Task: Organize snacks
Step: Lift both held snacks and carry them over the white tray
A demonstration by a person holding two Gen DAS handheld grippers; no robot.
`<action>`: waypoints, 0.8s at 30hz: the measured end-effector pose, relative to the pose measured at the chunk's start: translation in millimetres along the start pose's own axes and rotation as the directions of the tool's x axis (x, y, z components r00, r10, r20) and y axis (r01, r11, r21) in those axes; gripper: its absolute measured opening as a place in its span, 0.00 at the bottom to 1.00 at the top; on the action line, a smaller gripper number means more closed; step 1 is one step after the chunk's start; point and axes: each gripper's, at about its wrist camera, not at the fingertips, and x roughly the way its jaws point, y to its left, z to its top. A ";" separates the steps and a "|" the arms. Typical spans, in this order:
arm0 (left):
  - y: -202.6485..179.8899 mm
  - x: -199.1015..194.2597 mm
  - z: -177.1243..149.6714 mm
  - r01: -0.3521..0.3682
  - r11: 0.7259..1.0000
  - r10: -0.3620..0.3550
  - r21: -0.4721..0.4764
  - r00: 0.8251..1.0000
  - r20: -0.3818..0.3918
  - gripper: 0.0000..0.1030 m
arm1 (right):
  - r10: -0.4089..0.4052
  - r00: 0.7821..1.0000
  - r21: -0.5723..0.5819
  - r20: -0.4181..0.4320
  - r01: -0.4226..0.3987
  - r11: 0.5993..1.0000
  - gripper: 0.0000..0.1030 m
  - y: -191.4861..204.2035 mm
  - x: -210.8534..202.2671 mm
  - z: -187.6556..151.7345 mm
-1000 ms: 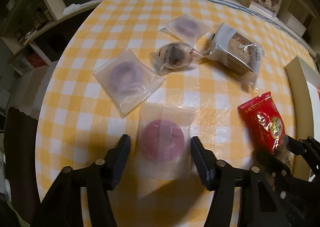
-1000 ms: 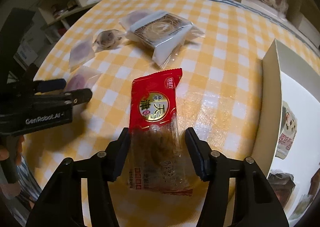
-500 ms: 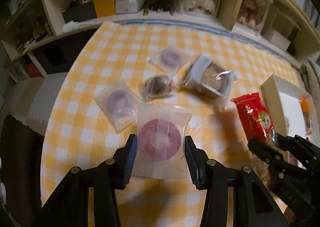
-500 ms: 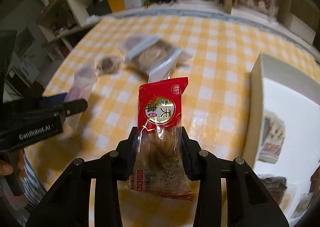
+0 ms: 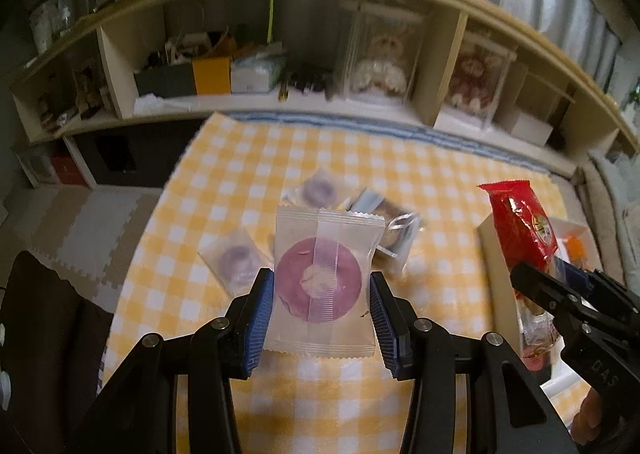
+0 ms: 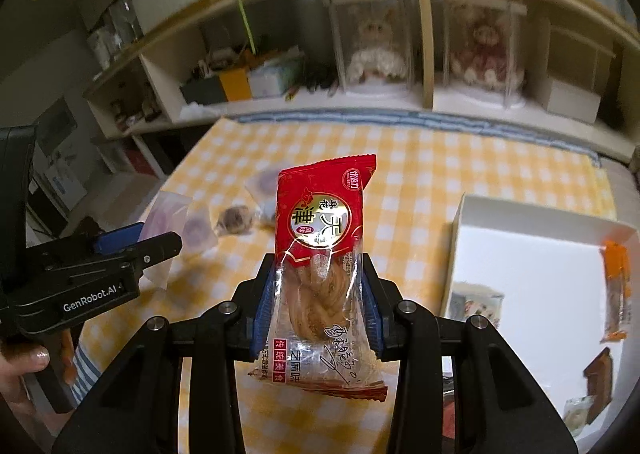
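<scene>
bg: cream shelf unit | two cased dolls | yellow-checked tablecloth | grey floor mats

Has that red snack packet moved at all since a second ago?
Yes. The red packet lay flat on the checked tablecloth; now the right gripper, whose jaws just closed on it, holds it up above the cloth.

The near part of the checked tablecloth is left bare, so free room is offered there. Farther back, the way is blocked by a cluster of wrapped snacks lying close together. To the right, a white box is set with upright walls; its middle floor is open, while packets are lodged along its edges. Behind the table, passage is closed by cluttered shelves, seemingly close to its far edge.
</scene>
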 end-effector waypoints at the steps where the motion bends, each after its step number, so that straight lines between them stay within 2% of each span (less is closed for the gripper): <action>1: -1.5 -6.2 -0.7 -0.002 1.000 0.002 -0.001 1.000 0.013 0.45 | -0.004 1.000 0.002 0.010 0.004 1.000 0.38 -0.3 -5.4 1.3; 8: -22.7 -47.8 -9.6 0.025 0.999 -0.027 0.028 0.997 0.075 0.45 | -0.052 0.998 0.007 0.047 0.052 0.999 0.38 -7.8 -33.9 4.7; 14: -46.4 -68.9 -8.0 0.052 0.997 -0.056 0.054 0.994 0.094 0.45 | -0.073 0.994 0.005 0.079 0.073 0.997 0.38 -26.5 -61.4 9.8; 24: -110.7 -67.3 -0.1 0.137 0.986 -0.145 0.089 0.986 0.088 0.45 | -0.158 0.980 0.074 0.120 0.150 0.986 0.38 -94.9 -116.1 5.1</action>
